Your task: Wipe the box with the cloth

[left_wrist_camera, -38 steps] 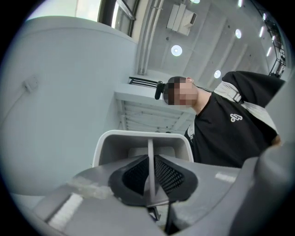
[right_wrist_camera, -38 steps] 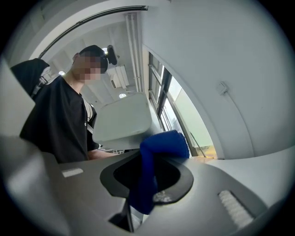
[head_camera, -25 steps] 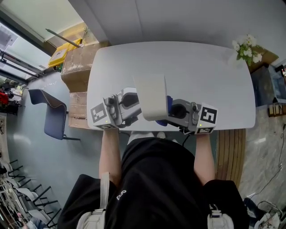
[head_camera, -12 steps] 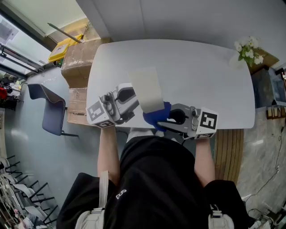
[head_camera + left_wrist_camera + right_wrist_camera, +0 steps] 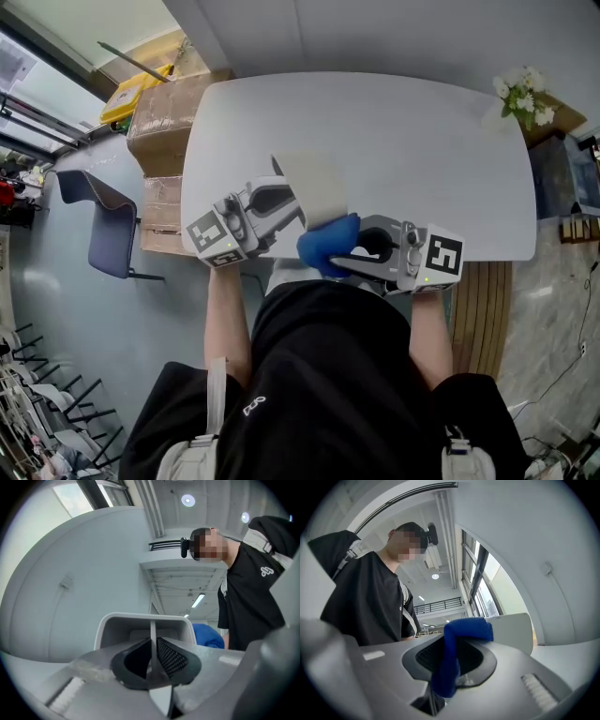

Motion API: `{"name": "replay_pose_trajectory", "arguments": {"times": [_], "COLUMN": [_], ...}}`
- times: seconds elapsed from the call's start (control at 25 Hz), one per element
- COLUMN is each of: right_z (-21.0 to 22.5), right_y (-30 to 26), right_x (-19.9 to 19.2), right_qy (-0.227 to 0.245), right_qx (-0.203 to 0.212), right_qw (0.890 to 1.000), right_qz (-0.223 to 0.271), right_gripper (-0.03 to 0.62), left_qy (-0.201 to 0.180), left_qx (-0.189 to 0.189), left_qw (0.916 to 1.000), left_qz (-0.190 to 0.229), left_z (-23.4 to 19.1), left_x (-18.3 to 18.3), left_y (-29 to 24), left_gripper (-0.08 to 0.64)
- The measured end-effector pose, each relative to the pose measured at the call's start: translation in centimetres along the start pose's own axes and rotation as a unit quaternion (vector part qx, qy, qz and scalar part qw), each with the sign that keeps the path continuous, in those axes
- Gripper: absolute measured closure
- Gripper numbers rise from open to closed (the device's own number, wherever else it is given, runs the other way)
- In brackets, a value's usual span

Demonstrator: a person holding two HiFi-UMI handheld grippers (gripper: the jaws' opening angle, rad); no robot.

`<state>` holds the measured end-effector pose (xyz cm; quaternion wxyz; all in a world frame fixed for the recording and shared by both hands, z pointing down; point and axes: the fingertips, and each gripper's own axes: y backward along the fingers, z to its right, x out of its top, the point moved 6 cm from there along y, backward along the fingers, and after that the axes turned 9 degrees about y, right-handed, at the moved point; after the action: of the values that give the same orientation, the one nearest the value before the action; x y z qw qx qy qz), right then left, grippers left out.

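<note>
Box (image 5: 314, 187) pinched by one thin wall in the left gripper (image 5: 284, 208), jaws clenched on that wall, held up over the near edge of the table (image 5: 422, 141). Cloth (image 5: 328, 246), blue and bunched, gripped tight in the right gripper (image 5: 349, 255), just right of the left tool. Laid against the box's near end, close to the person's chest.

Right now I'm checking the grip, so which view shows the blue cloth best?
The right gripper view: the cloth fills the centre, pinched between the jaws and folded over toward the box. The head view shows only a blue bunch beside the box. The left gripper view catches a sliver behind the box's rim.
</note>
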<state>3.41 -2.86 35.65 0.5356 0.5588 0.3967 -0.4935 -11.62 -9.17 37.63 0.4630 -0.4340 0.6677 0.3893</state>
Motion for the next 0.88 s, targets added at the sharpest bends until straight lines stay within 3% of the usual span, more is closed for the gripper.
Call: {"name": "replay_pose_trajectory", "arguments": {"times": [0.28, 0.52, 0.68, 0.88], "right_z": [-0.3, -0.1, 1.3, 2.9], "right_y": [1.2, 1.8, 2.4, 3.6], "right_x": [2.8, 4.3, 4.2, 4.1], "right_qy": [0.025, 0.039, 0.055, 0.050], "right_qx": [-0.026, -0.045, -0.078, -0.132], "right_qw": [0.999, 0.998, 0.995, 0.988], "right_qz": [0.016, 0.038, 0.042, 0.056], "right_gripper": [0.526, 0.525, 0.525, 0.525], "left_qy": [0.019, 0.029, 0.016, 0.026], "left_qx": [-0.021, -0.068, -0.090, -0.115], "left_qw": [0.9995, 0.9971, 0.9958, 0.9929], "left_qz": [0.016, 0.017, -0.011, 0.014], "left_z": [0.8, 2.2, 2.9, 3.1], "left_x": [-0.8, -0.8, -1.3, -1.0], "left_y": [0.2, 0.3, 0.2, 0.1], "left_gripper": [0.517, 0.517, 0.517, 0.517]}}
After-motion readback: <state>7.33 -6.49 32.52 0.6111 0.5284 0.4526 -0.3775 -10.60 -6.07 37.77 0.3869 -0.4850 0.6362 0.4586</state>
